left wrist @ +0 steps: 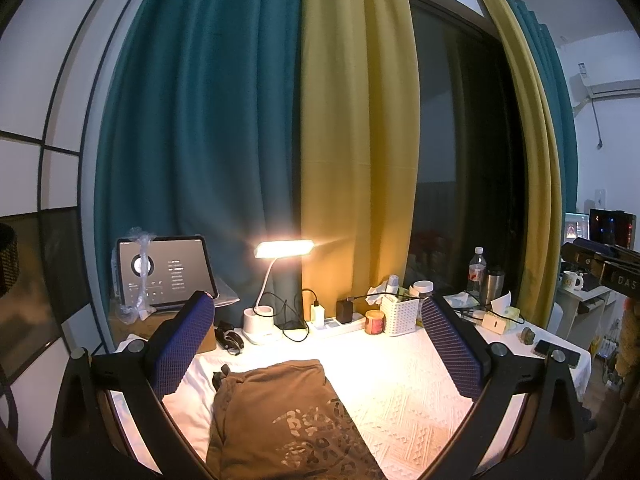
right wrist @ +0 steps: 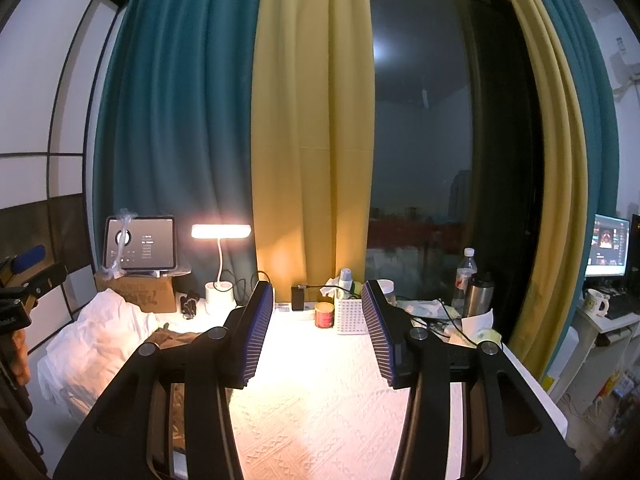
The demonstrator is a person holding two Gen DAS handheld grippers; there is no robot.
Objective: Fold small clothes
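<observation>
We hold both grippers clear: left gripper (left wrist: 320,344) spread wide above the brown shirt (left wrist: 280,412), right gripper (right wrist: 318,332) parted over bare tablecloth (right wrist: 320,420). Risk: dragged fabric catching the lamp (left wrist: 280,249) cable (close behind).

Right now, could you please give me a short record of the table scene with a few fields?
garment: brown printed top, lying flat on the white tablecloth
left tool: open, above the top, holding nothing
right tool: open, over bare cloth, holding nothing
other laundry: white crumpled cloth at the table's left
lighting: desk lamp, switched on
</observation>
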